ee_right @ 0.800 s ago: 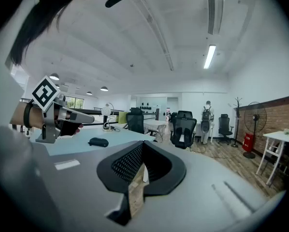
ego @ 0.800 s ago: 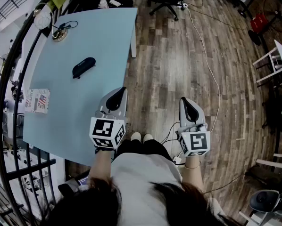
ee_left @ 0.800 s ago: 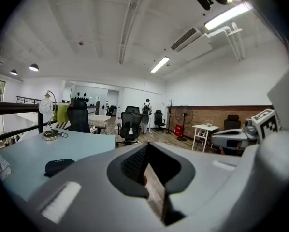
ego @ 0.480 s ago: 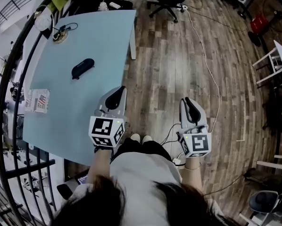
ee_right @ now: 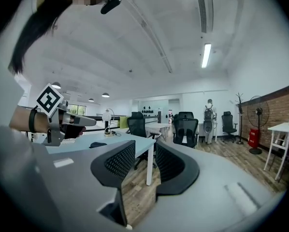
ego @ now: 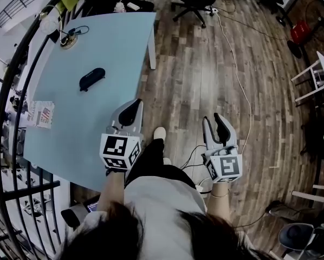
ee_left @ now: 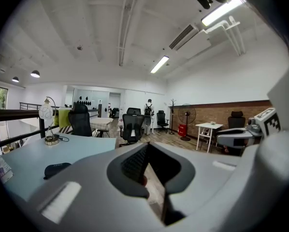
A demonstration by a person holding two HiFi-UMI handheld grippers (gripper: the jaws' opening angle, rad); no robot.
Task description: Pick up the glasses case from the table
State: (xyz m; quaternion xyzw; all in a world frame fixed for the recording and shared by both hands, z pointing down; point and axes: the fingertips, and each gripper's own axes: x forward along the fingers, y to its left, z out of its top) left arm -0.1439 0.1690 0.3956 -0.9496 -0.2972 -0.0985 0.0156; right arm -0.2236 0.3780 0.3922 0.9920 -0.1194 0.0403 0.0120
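Both grippers we hold are empty: our left gripper [ego: 135, 104] has its jaws together, our right gripper [ego: 212, 120] narrowly apart. The glasses case [ego: 92, 79] lies on the table [ego: 116, 37], well beyond them.

Right gripper [ee_right: 145, 158]: jaws apart, only wooden floor [ee_right: 135, 192] visible between them.
Tabletop [ee_right: 122, 141]: pale blue, its near corner just beyond the jaws.
Glasses case [ee_right: 98, 144]: dark, lying flat, back from that corner.
Left gripper [ee_right: 89, 122]: at left, level.
Background: office chairs [ee_right: 185, 129], standing person [ee_right: 209, 115].
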